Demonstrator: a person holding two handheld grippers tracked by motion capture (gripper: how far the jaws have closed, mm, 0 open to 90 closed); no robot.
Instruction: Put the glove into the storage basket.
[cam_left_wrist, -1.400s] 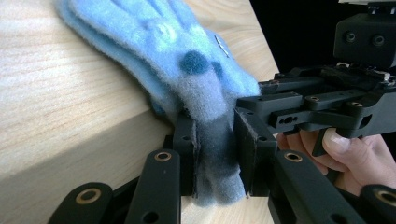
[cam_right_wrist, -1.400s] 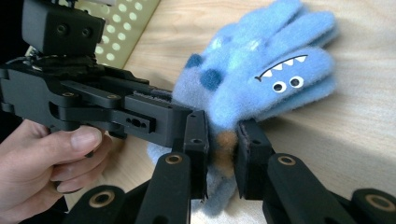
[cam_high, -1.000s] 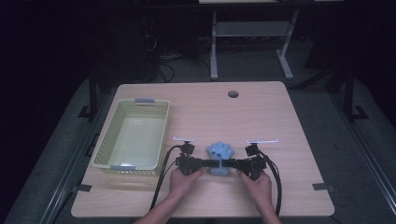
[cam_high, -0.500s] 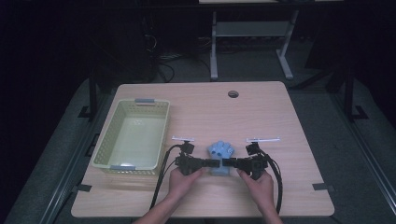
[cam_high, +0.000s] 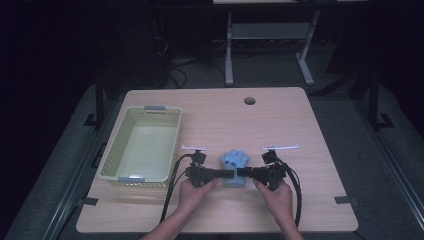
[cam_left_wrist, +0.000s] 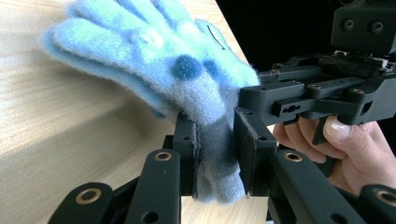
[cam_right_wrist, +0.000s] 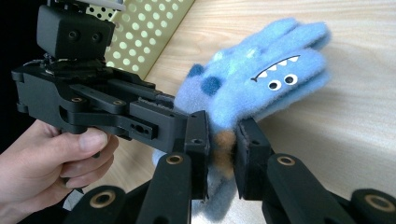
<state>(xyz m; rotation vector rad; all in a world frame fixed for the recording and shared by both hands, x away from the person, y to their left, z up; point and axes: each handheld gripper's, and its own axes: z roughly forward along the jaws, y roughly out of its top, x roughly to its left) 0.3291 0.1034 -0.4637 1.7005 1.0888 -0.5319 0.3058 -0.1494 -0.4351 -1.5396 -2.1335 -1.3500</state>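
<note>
A fuzzy blue glove (cam_high: 234, 161) with a monster face lies near the table's front edge, fingers pointing away from me. Both grippers pinch its cuff from opposite sides. My left gripper (cam_high: 226, 173) comes in from the left, and in the left gripper view the glove (cam_left_wrist: 154, 51) has its cuff squeezed in the left gripper (cam_left_wrist: 215, 149). My right gripper (cam_high: 242, 173) comes in from the right. In the right gripper view the glove (cam_right_wrist: 261, 79) shows teeth and eyes, and the right gripper (cam_right_wrist: 223, 151) is shut on the cuff.
A pale green perforated basket (cam_high: 116, 158) stands empty at the left of the wooden table (cam_high: 280, 115). A round cable hole (cam_high: 249, 100) sits near the far edge. Cables trail from both grippers toward the front edge.
</note>
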